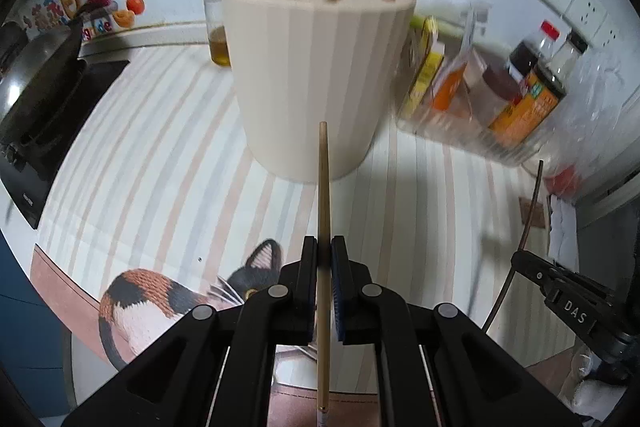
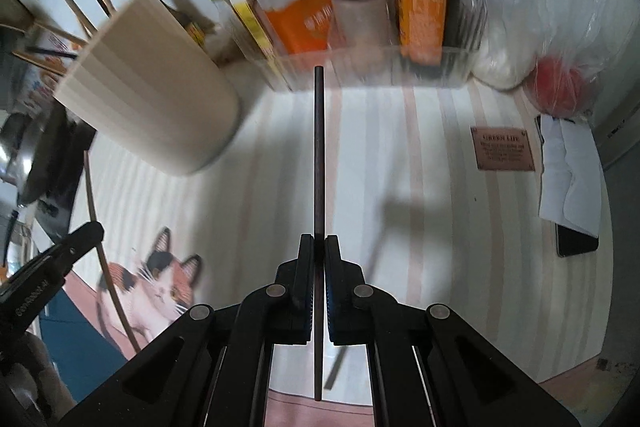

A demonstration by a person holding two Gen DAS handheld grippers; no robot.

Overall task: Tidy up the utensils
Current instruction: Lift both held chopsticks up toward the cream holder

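Left gripper [image 1: 323,251] clamped on wooden chopstick [image 1: 323,187], right gripper [image 2: 319,247] on dark chopstick [image 2: 319,155]; thin sticks may pivot, missing holder [image 1: 316,75] upper centre

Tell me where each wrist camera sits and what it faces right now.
Left wrist: on the left gripper, angled down at the utensil holder; its fingers pinch a light chopstick, right gripper at the edge.
Right wrist: on the right gripper, pinching a dark chopstick, facing the condiment tray.
Both show the holder and striped mat.
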